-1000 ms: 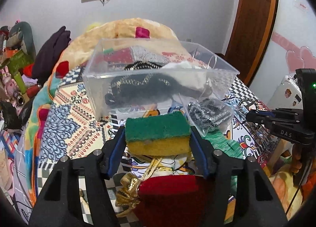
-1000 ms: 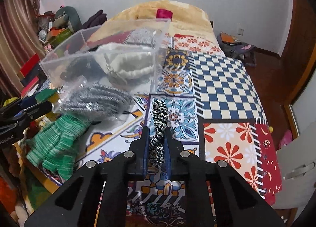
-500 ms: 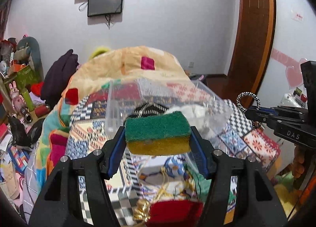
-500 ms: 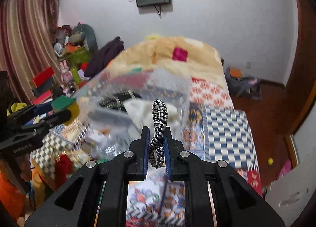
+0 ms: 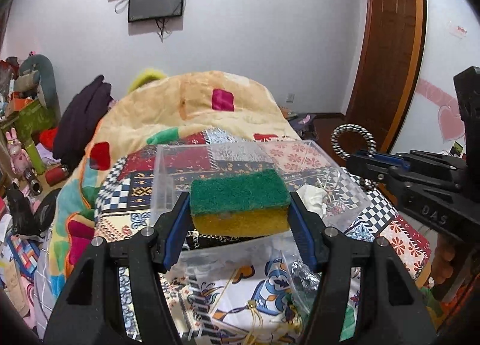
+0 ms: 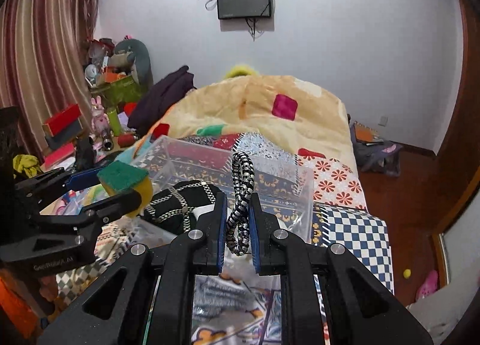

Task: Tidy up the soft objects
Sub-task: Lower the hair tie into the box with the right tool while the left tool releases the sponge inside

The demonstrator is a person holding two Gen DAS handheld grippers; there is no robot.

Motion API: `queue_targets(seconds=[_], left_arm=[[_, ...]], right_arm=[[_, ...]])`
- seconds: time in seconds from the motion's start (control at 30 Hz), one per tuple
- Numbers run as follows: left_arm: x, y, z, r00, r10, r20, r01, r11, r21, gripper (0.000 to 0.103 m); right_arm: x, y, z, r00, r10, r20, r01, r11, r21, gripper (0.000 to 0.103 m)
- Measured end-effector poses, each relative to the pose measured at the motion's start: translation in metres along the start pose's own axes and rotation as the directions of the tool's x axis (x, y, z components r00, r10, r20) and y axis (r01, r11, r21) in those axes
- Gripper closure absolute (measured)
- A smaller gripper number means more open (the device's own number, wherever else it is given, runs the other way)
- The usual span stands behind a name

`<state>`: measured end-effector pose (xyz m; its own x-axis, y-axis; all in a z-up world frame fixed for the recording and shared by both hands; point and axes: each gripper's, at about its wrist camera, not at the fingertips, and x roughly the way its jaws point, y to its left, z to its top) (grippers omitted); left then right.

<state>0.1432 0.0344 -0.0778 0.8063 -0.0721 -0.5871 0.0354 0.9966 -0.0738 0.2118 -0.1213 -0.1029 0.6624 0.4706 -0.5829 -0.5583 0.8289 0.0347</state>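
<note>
From the left wrist view, the left gripper (image 5: 240, 210) pinches a sponge (image 5: 240, 199) between its blue pads, green scouring side up and yellow foam below, held level. Just beyond and below the sponge sits a clear plastic bin (image 5: 168, 177) on the patterned bedspread (image 5: 126, 192); a white cloth (image 5: 312, 198) shows inside it, to the right of the sponge, and a dark item with a chain trim (image 5: 204, 240) peeks out under the sponge. Off to the right of these tongs the right gripper (image 5: 360, 159) comes in sideways, clamped on a black-and-white braided hair tie (image 5: 337, 141) whose loop stands above its fingertips. Nearer than the bin, between the left fingers, lies a crinkled clear bag (image 5: 300, 276) on the bedspread.

From the right wrist view, the right gripper (image 6: 237, 231) is pressed together on the hair tie (image 6: 241, 195), which stands upright as a narrow loop between the pads. Straight ahead and slightly below is the bin (image 6: 306, 192), holding the black chain-trimmed item (image 6: 180, 204). To the left of these tongs, the left gripper (image 6: 120, 183) holds the sponge (image 6: 124, 177) over the bin's near-left edge (whether it touches the rim I cannot tell). Below the right fingers a grey knit piece in a clear bag (image 6: 222, 300) lies on the bedspread (image 6: 345, 225).
</note>
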Motion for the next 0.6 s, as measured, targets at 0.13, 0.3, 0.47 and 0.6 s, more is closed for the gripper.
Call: queue_targets(seconds=[0.13,0.3,0.47,0.6], left_arm=[[0.021,0.000,-0.001,0.999,0.008,-0.049,-0.007,1.000,0.019,0.041],[0.043,0.002,-0.004,0.994,0.022,-0.108,-0.020,0.999,0.025,0.041],[0.054,0.000,-0.006,0.989,0.016,-0.145,-0.010,0.999,0.040,0.040],[0.053,0.001,-0.007,0.988,0.016,-0.153,-0.011,0.999,0.035,0.037]], right_arm=[[0.026,-0.003,-0.001,0.998,-0.014,-0.058,0.014,1.000,0.000,0.090],[0.053,-0.007,-0.007,0.991,-0.017,-0.131,0.018,1.000,0.011,0.090],[0.061,-0.008,-0.013,0.986,-0.025,-0.167,0.025,1.000,-0.003,0.082],[0.054,-0.009,-0.013,0.987,-0.044,-0.152,0.042,0.999,-0.014,0.055]])
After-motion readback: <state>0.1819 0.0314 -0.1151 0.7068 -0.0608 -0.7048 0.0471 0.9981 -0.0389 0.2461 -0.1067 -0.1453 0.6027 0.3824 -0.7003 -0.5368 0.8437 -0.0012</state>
